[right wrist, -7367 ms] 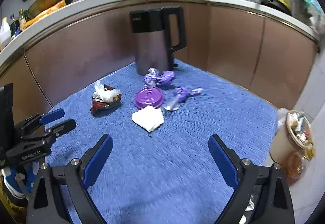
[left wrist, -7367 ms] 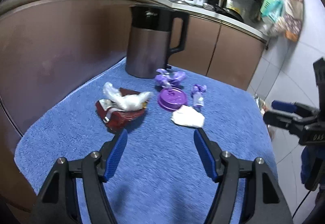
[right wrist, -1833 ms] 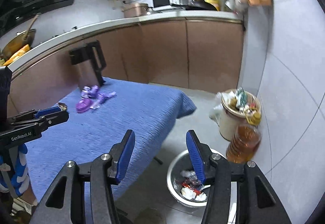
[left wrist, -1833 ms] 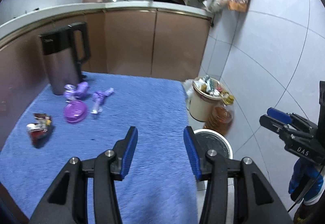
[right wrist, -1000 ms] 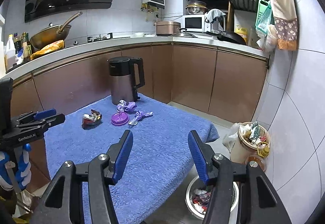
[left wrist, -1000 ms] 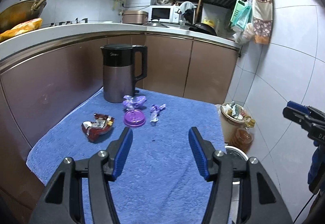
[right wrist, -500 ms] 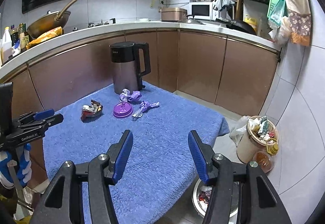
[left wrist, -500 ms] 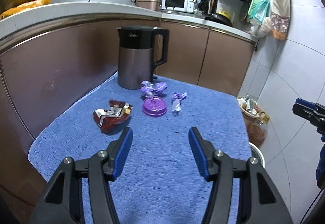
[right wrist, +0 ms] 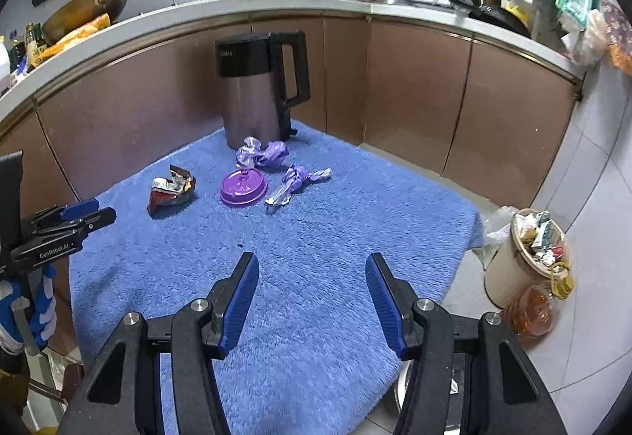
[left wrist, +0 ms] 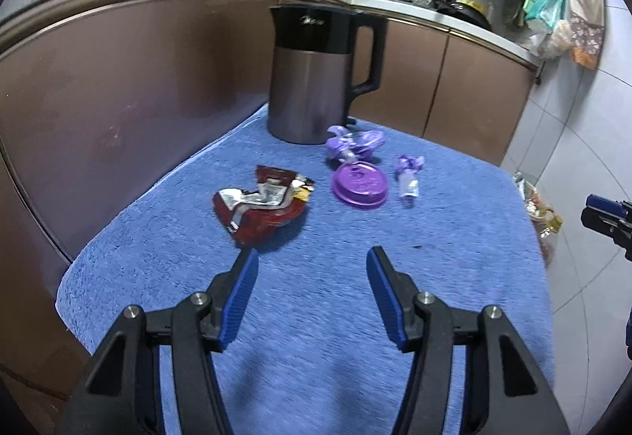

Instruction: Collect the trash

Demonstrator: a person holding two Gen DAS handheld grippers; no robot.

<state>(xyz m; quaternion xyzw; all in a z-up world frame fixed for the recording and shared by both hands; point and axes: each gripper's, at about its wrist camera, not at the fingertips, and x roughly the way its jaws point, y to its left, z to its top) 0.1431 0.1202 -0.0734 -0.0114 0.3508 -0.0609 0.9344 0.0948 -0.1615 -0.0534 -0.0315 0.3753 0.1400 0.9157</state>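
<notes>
We held the left gripper [left wrist: 312, 257] over the blue towel [left wrist: 454, 277], jaws spread and empty, with the right gripper [right wrist: 312, 261] likewise spread and empty above the near part of the same towel. Neither pair of pads touched anything.

Four pieces of trash lay on the towel. In the left wrist view, the red snack wrapper [left wrist: 260, 206] sat at 11 o'clock from the left gripper, nearest to it. The purple cup lid [left wrist: 359, 184] lay flat at 12 o'clock, just beside the crumpled purple wrapper [left wrist: 353, 145] behind it. The twisted purple wrapper [left wrist: 409, 176] lay at 1 o'clock, just beside the lid. The kettle [left wrist: 316, 75] stood upright at the far edge, close behind the crumpled wrapper.

We judged the spread jaws to suit a pickup approach: the gap would pass around a wrapper. The red wrapper appeared the likely target for the left gripper, being closest.

In the right wrist view, a cream bin [right wrist: 521, 261], already heaped, stood on the floor at 3 o'clock, off the towel's corner. A metal bowl [right wrist: 399, 391] showed partly below the towel edge; its contents were hidden.
</notes>
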